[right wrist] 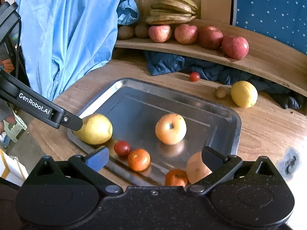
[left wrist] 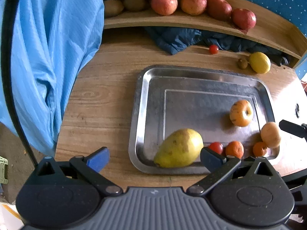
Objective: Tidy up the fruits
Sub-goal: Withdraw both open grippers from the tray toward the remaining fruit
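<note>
a light blue garment (right wrist: 65,36) hangs at the left beside the wooden bench (right wrist: 268,126). a dark blue cloth (right wrist: 191,65) lies crumpled on the bench under the curved wooden shelf (right wrist: 259,61). a blue panel with white dots (right wrist: 272,9) stands at the back right. a pale stool (right wrist: 15,128) sits on the floor.

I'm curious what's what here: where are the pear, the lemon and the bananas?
pear (left wrist: 179,148), left wrist view, middle of its body
lemon (right wrist: 244,94), right wrist view, centre
bananas (right wrist: 172,9), right wrist view, middle of the bunch
</note>
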The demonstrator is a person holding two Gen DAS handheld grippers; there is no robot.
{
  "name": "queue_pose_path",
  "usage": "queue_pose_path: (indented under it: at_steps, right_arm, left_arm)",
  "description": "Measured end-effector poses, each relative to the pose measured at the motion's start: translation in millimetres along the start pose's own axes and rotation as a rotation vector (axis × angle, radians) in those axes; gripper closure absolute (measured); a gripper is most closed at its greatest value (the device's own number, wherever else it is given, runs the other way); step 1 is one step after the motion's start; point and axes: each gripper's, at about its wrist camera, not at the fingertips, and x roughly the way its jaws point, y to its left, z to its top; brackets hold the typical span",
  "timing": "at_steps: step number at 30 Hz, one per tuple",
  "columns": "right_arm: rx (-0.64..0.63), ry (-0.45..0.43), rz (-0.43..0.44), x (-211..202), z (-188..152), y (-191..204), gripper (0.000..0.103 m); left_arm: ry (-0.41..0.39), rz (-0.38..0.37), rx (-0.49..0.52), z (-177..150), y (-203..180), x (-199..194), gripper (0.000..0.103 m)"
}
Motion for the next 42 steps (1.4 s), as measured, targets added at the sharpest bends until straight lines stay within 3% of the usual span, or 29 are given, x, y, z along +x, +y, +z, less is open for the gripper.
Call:
queue_pose_path:
  at_steps: [19,42]
  right_arm:
    - [0.075,0.011,-0.072,31,26,-27,0.001]
    - [0.259,0.006,-0.267,50,27,-69,0.001]
  left_arm:
    - [0.019,-0.036,0.103,58,-18,35,0.000]
    - [0.053,-0.140,0.207,126,-61,91,0.000]
